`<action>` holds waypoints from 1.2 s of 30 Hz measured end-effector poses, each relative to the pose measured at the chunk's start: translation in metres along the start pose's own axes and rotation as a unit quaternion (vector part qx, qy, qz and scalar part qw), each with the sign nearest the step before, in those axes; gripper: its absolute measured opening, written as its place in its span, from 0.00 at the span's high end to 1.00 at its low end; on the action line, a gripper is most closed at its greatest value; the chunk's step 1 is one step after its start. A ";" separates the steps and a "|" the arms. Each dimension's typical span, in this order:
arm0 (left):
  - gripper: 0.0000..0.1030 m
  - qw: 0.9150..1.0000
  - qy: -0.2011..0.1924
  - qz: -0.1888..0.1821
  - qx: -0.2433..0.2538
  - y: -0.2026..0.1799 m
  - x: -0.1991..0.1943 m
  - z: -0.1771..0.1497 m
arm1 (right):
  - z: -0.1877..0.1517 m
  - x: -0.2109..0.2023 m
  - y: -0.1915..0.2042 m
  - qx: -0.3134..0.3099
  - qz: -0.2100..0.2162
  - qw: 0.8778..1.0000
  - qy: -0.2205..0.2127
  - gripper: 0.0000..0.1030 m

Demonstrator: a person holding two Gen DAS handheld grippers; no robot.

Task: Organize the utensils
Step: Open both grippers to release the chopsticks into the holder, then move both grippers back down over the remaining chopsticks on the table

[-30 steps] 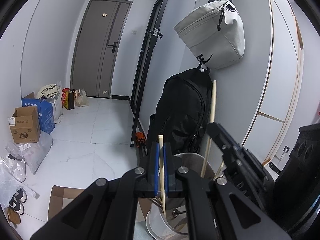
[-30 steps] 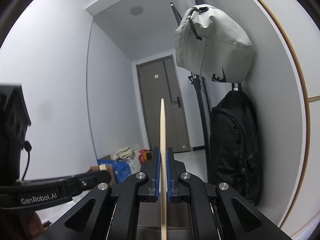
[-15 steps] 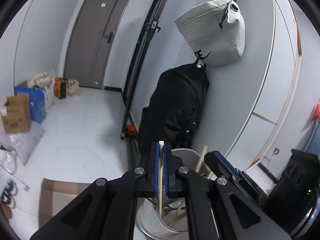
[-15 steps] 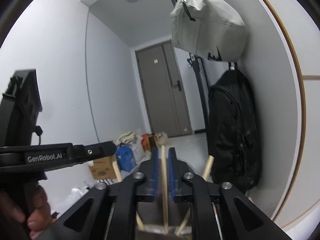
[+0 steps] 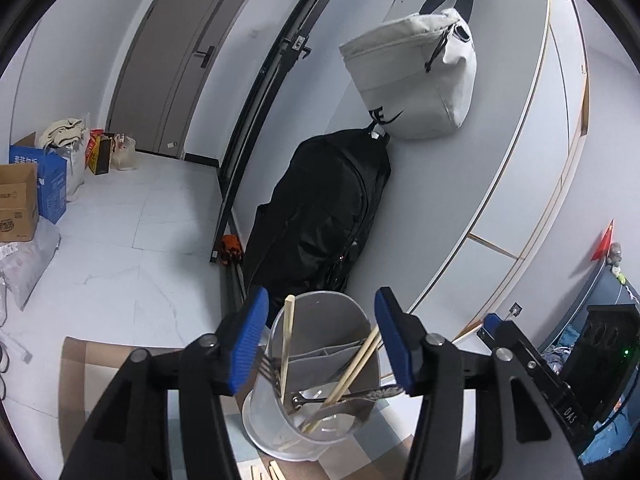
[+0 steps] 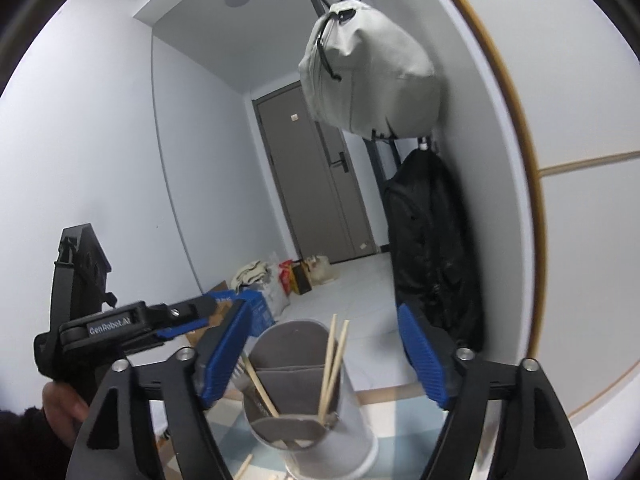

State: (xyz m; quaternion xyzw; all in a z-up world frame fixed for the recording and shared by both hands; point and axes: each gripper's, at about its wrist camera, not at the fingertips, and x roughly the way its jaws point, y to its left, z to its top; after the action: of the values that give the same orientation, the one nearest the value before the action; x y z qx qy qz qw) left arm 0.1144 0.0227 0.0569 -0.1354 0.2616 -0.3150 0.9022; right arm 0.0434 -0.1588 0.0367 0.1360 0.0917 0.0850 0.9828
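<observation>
A grey utensil holder [image 5: 320, 392] with a divider stands just below both grippers; it also shows in the right wrist view [image 6: 304, 392]. It holds wooden chopsticks [image 5: 287, 344], more chopsticks [image 6: 333, 364], a fork [image 5: 269, 366] and a metal spoon [image 5: 360, 394]. My left gripper [image 5: 320, 344] is open and empty, its blue pads [image 5: 246, 340] either side of the holder's rim. My right gripper [image 6: 320, 360] is open and empty above the holder. The left gripper's body [image 6: 132, 324] shows at the left of the right wrist view.
Loose chopsticks [image 5: 264, 472] lie on the surface by the holder's base. A black backpack [image 5: 320, 216] and a grey bag [image 5: 412, 80] hang on the wall behind. Cardboard boxes [image 5: 16, 208] and bags stand on the floor at left.
Both grippers have opened and let go of their chopsticks, which now stand in the holder. Both views have tilted down toward the holder.
</observation>
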 end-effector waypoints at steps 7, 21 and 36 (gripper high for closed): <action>0.33 0.997 0.006 0.078 0.010 -0.005 -0.024 -0.012 | 0.001 -0.025 -0.004 0.001 0.012 0.998 0.058 0.00; 0.34 0.944 0.238 0.227 -0.032 0.032 0.006 -0.115 | -0.040 -0.027 -0.006 0.074 0.077 0.975 0.193 0.00; 0.45 0.901 0.331 0.280 -0.011 0.061 0.091 -0.123 | -0.058 -0.028 -0.013 0.105 0.063 0.961 0.247 0.00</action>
State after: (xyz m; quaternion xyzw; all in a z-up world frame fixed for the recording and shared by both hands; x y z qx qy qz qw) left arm 0.1367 0.0015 -0.1047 0.0460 0.5759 -0.0731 0.8130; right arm 0.0062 -0.1615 -0.0174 0.2185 0.3317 0.1672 0.9024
